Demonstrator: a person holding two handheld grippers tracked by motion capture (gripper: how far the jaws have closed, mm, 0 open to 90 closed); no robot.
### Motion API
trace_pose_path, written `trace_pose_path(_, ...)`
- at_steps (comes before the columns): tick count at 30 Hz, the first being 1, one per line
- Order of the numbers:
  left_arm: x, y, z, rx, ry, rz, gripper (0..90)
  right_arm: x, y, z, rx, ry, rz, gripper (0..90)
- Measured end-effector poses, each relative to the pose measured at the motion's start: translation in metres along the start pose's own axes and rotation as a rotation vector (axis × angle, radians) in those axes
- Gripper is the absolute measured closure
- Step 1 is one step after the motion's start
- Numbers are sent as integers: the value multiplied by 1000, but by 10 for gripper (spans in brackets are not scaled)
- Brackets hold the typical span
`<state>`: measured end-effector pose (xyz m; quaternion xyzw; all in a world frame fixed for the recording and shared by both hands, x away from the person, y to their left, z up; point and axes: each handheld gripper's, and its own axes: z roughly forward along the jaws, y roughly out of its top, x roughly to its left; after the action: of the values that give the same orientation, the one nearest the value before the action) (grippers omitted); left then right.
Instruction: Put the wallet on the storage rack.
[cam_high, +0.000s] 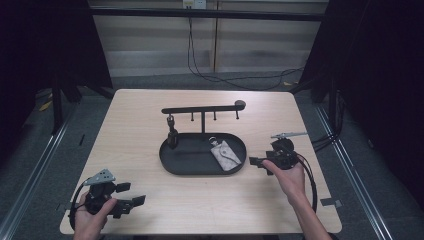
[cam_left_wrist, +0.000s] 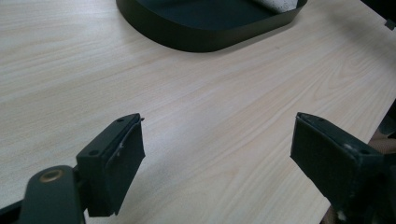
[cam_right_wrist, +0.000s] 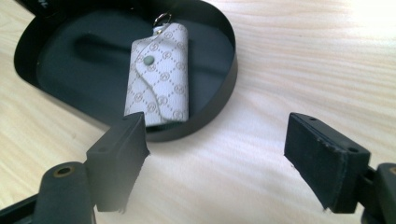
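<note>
Both grippers open beside the black tray, the patterned key pouch lying inside it.

High view: the right gripper (cam_high: 256, 162) sits just right of the tray (cam_high: 172, 165), jaws apart and empty; the key pouch (cam_high: 224, 155) lies just beyond them; the left gripper (cam_high: 134, 204) rests well apart, near the table edge.
Left gripper view: jaws wide, bare wood between, tray ahead.
Right gripper view: jaws spread, pouch (cam_right_wrist: 159, 74) ahead, near the left jaw.
</note>
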<state>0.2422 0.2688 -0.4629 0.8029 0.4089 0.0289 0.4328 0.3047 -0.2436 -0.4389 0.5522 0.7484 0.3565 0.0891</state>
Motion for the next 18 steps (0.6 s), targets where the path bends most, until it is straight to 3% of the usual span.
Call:
trace_pose_path(7, 0, -1, -1, 1, 1, 0, 172, 0, -22, -18, -30, -14, -20, 208)
trace_pose_path(15, -3, -1, -1, -9, -1, -2, 172, -1, -43, -30, -29, -36, -45, 207)
trace_pose_path(18, -3, -1, 0, -3, -2, 3, 172, -8, -55, -34, -25, -27, -15, 203)
